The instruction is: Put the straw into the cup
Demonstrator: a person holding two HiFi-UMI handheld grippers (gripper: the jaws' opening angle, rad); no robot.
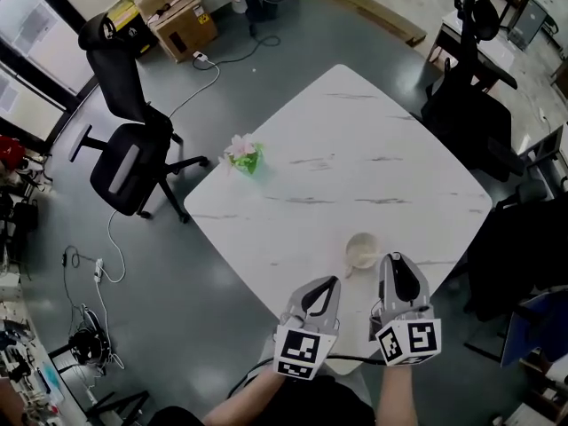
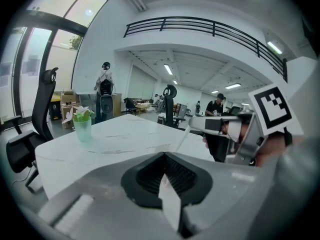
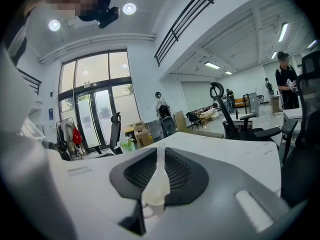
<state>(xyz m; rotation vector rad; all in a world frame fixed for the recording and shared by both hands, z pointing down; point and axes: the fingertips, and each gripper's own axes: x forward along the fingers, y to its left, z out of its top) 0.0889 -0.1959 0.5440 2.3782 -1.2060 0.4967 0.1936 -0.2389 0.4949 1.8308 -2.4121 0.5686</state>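
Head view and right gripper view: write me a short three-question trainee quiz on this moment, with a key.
1. True or false: the cup stands upright on the white table, near the person's edge.
2. What sits between the jaws of the right hand-held gripper?
A) the straw
B) a flower
C) nothing
3. Fill in: the green pot of flowers stands near the table edge that faces the black office ____.

Key:
1. True.
2. A.
3. chair.
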